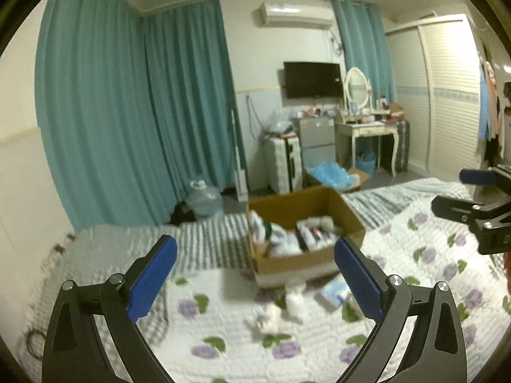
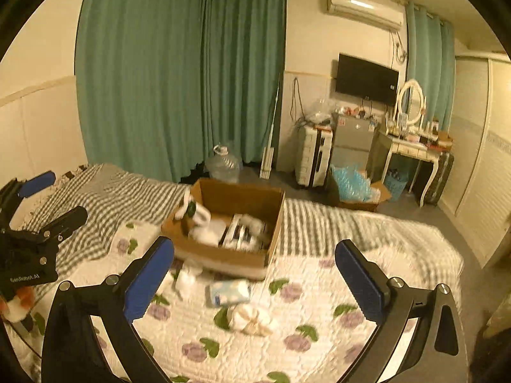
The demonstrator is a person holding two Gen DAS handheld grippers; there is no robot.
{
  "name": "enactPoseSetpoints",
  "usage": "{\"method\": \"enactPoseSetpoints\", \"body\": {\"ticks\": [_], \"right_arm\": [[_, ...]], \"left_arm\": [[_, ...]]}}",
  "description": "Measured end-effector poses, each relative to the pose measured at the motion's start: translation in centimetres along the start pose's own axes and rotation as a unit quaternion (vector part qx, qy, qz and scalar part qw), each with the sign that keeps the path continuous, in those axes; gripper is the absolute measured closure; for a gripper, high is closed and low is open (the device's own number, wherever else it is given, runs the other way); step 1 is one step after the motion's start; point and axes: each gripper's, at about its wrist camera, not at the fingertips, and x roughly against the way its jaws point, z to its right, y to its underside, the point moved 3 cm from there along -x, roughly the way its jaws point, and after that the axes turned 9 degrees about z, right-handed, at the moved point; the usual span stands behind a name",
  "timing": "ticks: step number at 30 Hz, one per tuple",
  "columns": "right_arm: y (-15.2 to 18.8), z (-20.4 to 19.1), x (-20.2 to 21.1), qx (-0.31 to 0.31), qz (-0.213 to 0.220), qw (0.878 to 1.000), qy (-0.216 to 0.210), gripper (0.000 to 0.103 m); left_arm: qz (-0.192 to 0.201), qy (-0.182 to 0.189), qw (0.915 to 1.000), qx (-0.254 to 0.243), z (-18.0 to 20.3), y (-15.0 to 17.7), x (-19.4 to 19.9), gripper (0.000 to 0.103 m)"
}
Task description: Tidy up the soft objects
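An open cardboard box (image 1: 306, 263) (image 2: 223, 257) sits on the bed with several soft white items inside. In front of it on the floral quilt lie a white soft item (image 1: 295, 298) (image 2: 188, 276), a blue-and-white tissue pack (image 1: 333, 290) (image 2: 230, 292) and a small cream plush (image 1: 268, 317) (image 2: 252, 317). My left gripper (image 1: 255, 277) is open and empty above the quilt, short of these items. My right gripper (image 2: 254, 282) is open and empty too. It shows at the right edge of the left wrist view (image 1: 479, 210). The left gripper shows at the left edge of the right wrist view (image 2: 41, 204).
The bed has a floral quilt (image 2: 319, 303) and a striped blanket (image 2: 111, 191). An orange-and-white plush (image 2: 17, 303) lies at the left edge. Beyond the bed stand a water jug (image 2: 223, 162), a suitcase (image 2: 311, 156), a dressing table (image 2: 412, 150) and teal curtains (image 2: 179, 63).
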Motion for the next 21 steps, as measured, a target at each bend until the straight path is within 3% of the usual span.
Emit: {"method": "enactPoseSetpoints", "body": {"ticks": [5,12,21], "right_arm": [[4.7,-0.4,-4.7,-0.013,-0.057,0.998,-0.005,0.002],[10.8,-0.1,-11.3,-0.022,-0.119,0.993,0.003,0.002],[16.7,0.8,-15.7,-0.028,-0.192,0.981,0.001,0.002]], "left_arm": [[-0.041,0.003,0.9988,0.028,0.7,4.9,-2.7,0.002],[-0.091,-0.009,0.9954,0.027,1.9,9.8,-7.4,0.002],[-0.152,0.001,0.9881,0.022,2.2,16.1,-10.1,0.002]]}}
